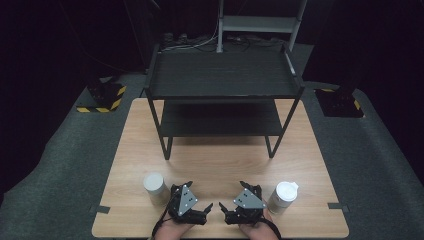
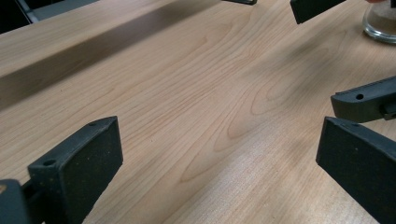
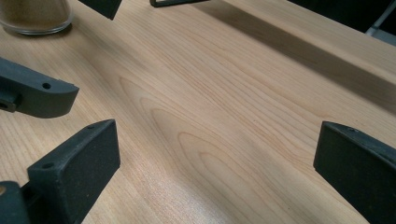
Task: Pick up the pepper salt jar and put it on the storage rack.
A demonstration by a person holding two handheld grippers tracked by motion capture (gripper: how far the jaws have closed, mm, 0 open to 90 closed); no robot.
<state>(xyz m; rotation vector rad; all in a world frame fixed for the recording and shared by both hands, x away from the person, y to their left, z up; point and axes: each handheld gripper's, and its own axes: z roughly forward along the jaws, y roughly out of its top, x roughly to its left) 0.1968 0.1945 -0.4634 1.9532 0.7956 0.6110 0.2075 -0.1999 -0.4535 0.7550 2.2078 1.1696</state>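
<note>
Both tools wide open, holding nothing: left tool [image 1: 202, 210], right tool [image 1: 226, 210]. Nearest: two glass jars, left jar [image 1: 154, 188] and right jar [image 1: 283, 197]. Probably hard, slippery, breakable; best gripped around the middle.

two-tier shelf [image 1: 222, 95] at table [image 1: 220, 160] rear; front edge left to right: left jar [image 1: 154, 187], left gripper [image 1: 196, 199], right gripper [image 1: 232, 199], right jar [image 1: 283, 197]
</note>
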